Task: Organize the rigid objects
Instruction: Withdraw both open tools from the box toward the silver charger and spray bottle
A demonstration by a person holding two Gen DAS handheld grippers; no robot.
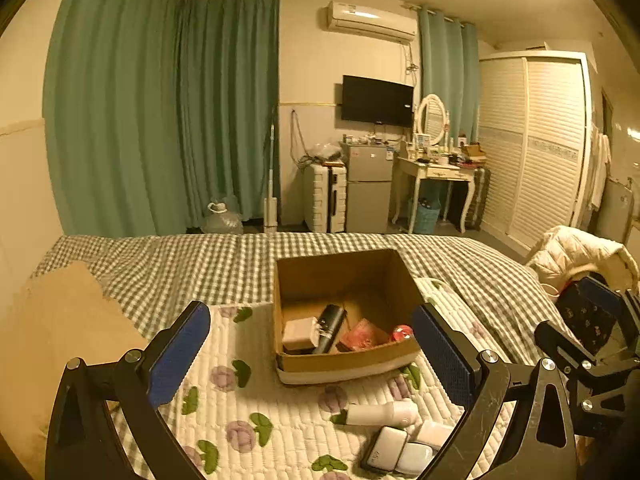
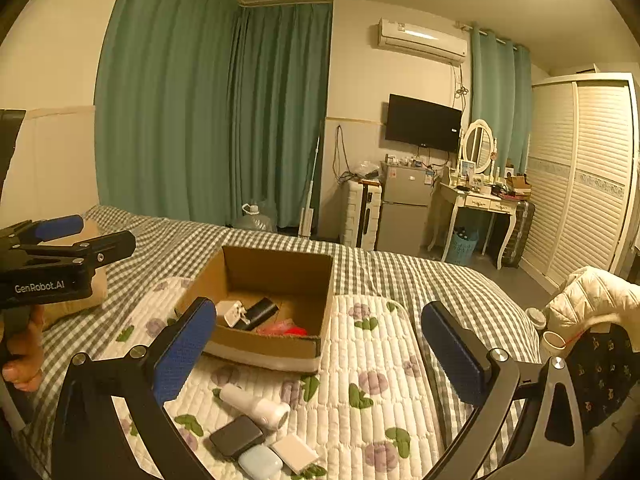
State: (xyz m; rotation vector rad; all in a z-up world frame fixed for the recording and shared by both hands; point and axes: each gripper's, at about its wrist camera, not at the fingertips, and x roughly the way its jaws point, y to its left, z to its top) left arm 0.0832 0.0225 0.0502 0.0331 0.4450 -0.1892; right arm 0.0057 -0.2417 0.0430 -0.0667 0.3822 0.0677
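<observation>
An open cardboard box point(image 1: 348, 360) point(image 2: 264, 350) sits on the flowered quilt. Inside lie a white block point(image 1: 300, 334), a black cylinder point(image 1: 332, 328), a pink packet point(image 1: 364, 336) and a red round item point(image 1: 402, 332). In front of the box on the quilt lie a white bottle point(image 1: 380, 414) point(image 2: 256, 404), a dark case point(image 2: 236, 436), a pale blue case point(image 2: 260, 462) and a flat white box point(image 2: 294, 452). My left gripper point(image 1: 312, 354) point(image 2: 96, 236) is open above the quilt, holding nothing. My right gripper point(image 2: 320, 350) point(image 1: 580, 320) is open too, also holding nothing.
A tan pillow point(image 1: 60, 340) lies at the left on the checked bedspread point(image 1: 180, 264). A white jacket point(image 2: 592, 296) and dark patterned cloth point(image 2: 600, 372) sit at the bed's right edge. A hand point(image 2: 24, 356) holds the left gripper. Furniture stands beyond the bed.
</observation>
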